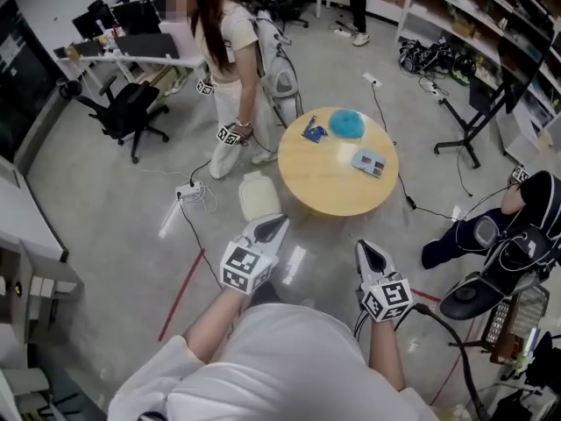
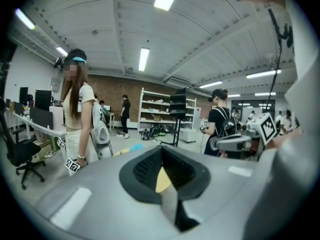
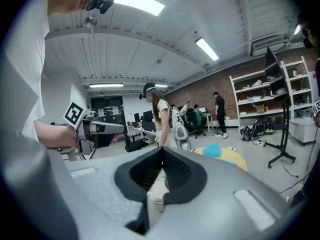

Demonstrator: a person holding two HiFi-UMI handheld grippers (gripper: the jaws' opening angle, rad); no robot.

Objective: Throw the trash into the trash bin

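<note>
Both tongs, the left gripper (image 1: 277, 224) and right gripper (image 1: 365, 250), are closed and empty, short of the round table (image 1: 333, 184). This looks like the approach: next, one must open over the blue wrapper (image 1: 314, 132), bound for the cream bin (image 1: 259, 196).

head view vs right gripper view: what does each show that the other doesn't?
Head view only: the red floor line, the power strip on the floor, and the marker cube on the right gripper.
Right gripper view only: the ceiling light strips and the brick back wall.
Both: the round table, the blue crumpled item on it, the standing person and the left gripper.
</note>
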